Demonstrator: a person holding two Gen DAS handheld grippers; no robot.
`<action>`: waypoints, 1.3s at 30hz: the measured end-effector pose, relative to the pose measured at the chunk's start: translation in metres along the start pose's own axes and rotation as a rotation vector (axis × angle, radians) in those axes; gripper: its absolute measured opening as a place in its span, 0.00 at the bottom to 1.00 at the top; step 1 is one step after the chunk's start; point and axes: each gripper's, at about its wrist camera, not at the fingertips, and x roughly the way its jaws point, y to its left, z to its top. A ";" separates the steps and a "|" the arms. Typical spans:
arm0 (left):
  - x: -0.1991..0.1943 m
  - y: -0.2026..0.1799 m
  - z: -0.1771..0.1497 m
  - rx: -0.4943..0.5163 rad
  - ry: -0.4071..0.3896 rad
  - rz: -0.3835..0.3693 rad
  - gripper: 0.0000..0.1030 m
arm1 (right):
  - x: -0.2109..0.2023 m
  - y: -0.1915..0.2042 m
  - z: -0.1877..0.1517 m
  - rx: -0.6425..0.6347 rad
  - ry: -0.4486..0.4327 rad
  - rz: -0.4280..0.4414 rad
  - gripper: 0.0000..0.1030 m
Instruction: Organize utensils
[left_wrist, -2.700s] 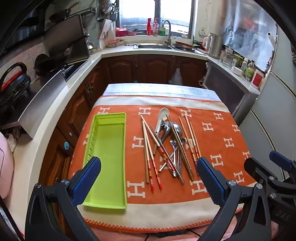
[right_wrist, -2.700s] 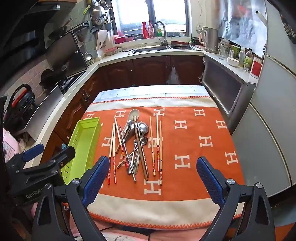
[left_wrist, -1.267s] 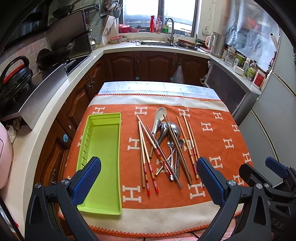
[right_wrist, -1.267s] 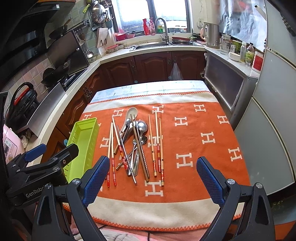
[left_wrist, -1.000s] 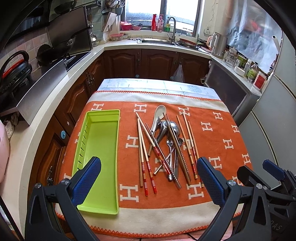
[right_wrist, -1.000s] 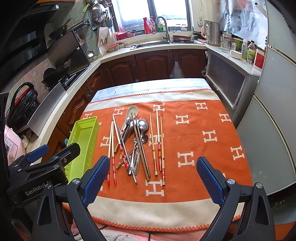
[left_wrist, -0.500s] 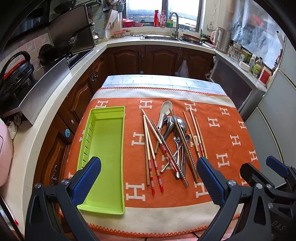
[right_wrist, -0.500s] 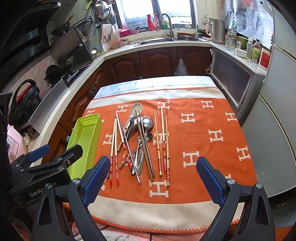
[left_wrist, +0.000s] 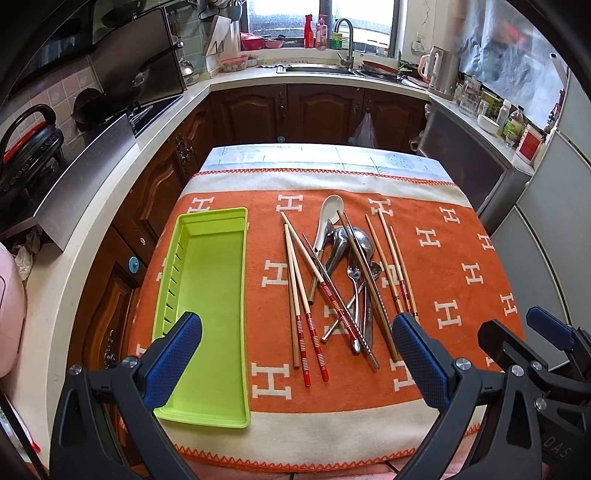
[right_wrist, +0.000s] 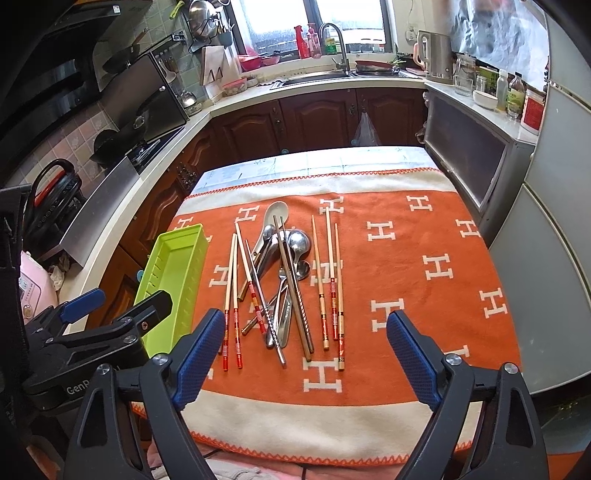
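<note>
Chopsticks (right_wrist: 330, 280) and metal spoons (right_wrist: 299, 242) lay heaped mid-table on the orange blanket (right_wrist: 424, 295), right of the empty green tray (left_wrist: 207, 295). The left claw (left_wrist: 295, 363) hovered released; the right claw's (right_wrist: 299, 350) jaws were closing, nothing between them.

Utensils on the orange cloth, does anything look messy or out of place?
Yes. The chopsticks and spoons lie crisscrossed in a loose pile on the orange cloth, while the green tray beside them sits empty.
</note>
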 end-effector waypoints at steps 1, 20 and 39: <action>0.000 0.000 0.000 0.000 0.000 -0.001 0.99 | -0.001 -0.001 -0.001 0.001 0.002 0.004 0.85; 0.046 0.020 0.046 -0.001 0.063 0.020 0.99 | 0.030 -0.034 0.021 0.028 0.059 0.005 0.81; 0.179 0.018 0.049 -0.072 0.370 -0.171 0.50 | 0.155 -0.077 0.068 0.095 0.243 0.140 0.53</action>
